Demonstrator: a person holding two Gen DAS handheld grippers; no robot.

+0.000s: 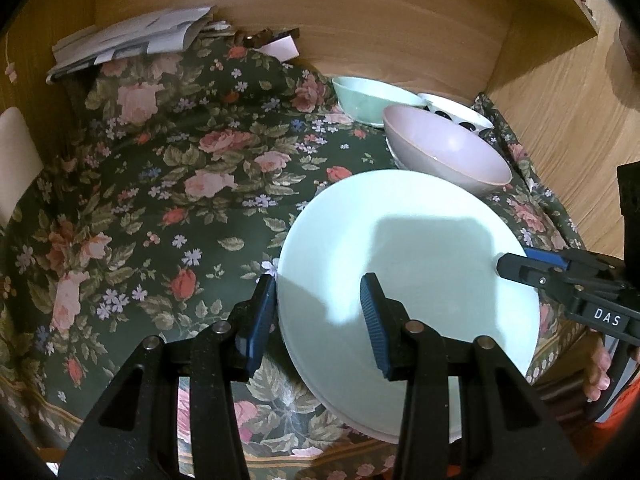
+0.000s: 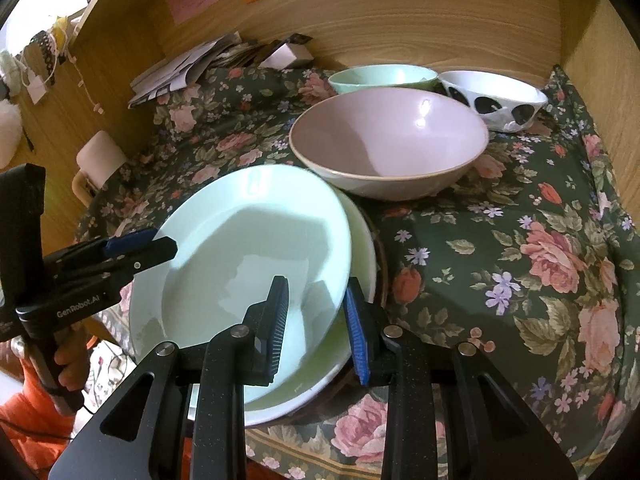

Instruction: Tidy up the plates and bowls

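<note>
1. The pale green plate [image 2: 240, 240] lies at the near edge of the bench [image 1: 160, 200], on top of a second plate [image 2: 362, 236], with its right side tilted up off that one. The right gripper [image 2: 317, 282] has its jaws clamped on the raised right rim. The left gripper [image 1: 317, 280] has its jaws apart around the left rim, one finger outside and one over the plate face. I cannot tell whether its pads press.
2. Slip: if the left side is not truly gripped, a lift would hang the plate from the right rim alone. Glazed ware on a narrow bite could swing down and strike the second plate or drop off the near edge.
3. Uneven lift: if the two hands rise at different rates, the plate would twist in the jaws and could work loose.
4. Collision: the pink bowl [image 2: 388, 144] stands just beyond the plate's far rim. Carrying the plate towards the far edge without enough height could knock it into the green bowl [image 2: 380, 76] or the spotted bowl [image 2: 492, 100] near the far right corner.
5. Dragging: the second plate could shift with the top one. That would bunch the floral cloth [image 2: 520, 240] and nudge the bowls.
</note>
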